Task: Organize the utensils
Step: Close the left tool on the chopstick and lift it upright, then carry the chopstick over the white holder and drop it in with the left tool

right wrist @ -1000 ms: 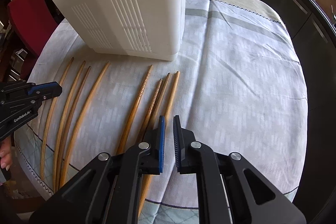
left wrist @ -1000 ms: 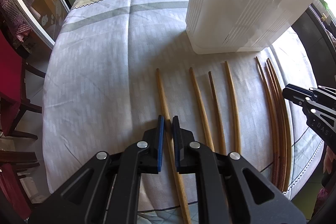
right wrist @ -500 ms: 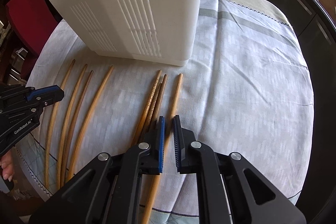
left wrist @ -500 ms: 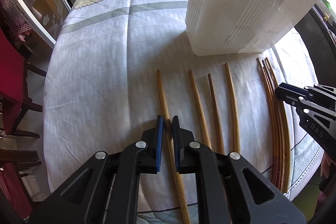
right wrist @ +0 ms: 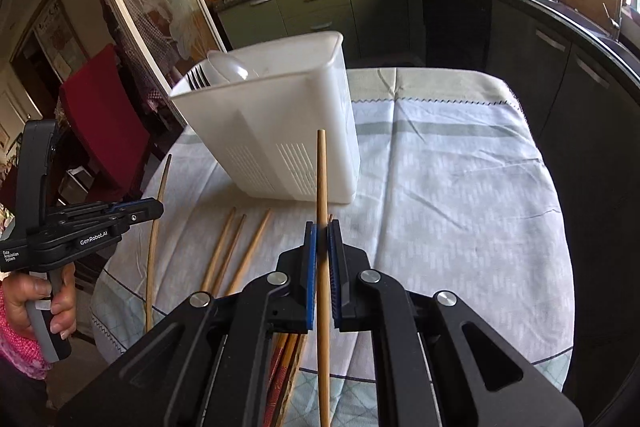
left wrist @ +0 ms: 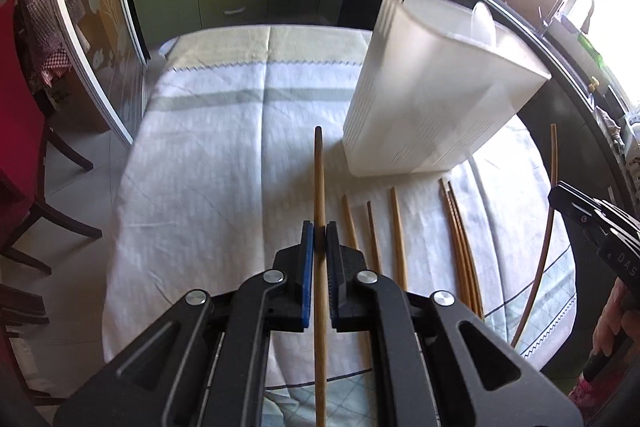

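Lift step: left gripper (left wrist: 320,227) and right gripper (right wrist: 322,225) fingers each clamped on one slender wooden chopstick (left wrist: 319,179), clear of tabletop (left wrist: 208,163); next, tip-down carry into tall white slotted plastic utensil holder (right wrist: 280,115).

Changes recorded, catalogue form:

Left gripper (left wrist: 320,231): rose clear of the tablecloth (left wrist: 208,163), pads clamped on one chopstick (left wrist: 319,187), which came up off the cloth with it, tip toward 12 o'clock.

Right gripper (right wrist: 322,231): likewise rose, clamped on a second chopstick (right wrist: 322,179), lifted from the group at the table's near edge.

Chopsticks left lying (left wrist: 396,239): fewer than a second before, now six in the left wrist view.

White utensil holder (right wrist: 280,131): formerly seen side-on and close; its open top came into sight, showing fork tines (right wrist: 197,77) and a white spoon (right wrist: 226,67).
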`<state>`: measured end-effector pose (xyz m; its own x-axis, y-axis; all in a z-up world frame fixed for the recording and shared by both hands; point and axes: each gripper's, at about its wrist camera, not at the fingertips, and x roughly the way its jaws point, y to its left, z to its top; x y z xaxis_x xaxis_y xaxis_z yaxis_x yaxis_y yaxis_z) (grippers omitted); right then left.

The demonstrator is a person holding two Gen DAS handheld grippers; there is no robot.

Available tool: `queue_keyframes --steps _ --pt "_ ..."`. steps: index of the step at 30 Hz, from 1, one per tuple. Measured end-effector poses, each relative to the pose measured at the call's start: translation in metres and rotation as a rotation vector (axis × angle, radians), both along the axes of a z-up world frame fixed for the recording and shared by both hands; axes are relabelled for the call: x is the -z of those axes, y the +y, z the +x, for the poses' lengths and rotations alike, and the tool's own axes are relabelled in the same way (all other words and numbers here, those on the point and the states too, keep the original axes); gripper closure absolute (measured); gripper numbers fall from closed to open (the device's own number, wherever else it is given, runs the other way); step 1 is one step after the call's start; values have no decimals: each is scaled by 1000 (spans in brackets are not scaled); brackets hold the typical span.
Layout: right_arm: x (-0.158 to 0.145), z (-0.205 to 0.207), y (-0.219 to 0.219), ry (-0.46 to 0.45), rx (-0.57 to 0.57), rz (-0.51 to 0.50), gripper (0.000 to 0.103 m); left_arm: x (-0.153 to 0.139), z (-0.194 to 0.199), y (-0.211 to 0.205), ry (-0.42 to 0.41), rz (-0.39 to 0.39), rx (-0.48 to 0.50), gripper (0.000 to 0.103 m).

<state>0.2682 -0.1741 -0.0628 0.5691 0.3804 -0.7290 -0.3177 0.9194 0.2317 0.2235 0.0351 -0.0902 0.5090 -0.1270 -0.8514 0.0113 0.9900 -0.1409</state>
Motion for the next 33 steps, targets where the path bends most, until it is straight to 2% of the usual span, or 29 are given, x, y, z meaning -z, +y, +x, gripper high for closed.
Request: queue_keyframes --steps 4,10,22,33 --pt "-22 -26 -10 -69 -4 22 96 -33 -22 2 -105 19 5 97" --pt "-42 -63 -19 -131 -8 52 96 -59 -50 -1 -176 27 21 97" --pt "-55 -85 -33 -188 -10 73 96 -80 -79 -10 -252 39 61 97" --pt "-86 -79 -30 -225 -48 96 96 -110 -74 -20 -287 13 95 97"
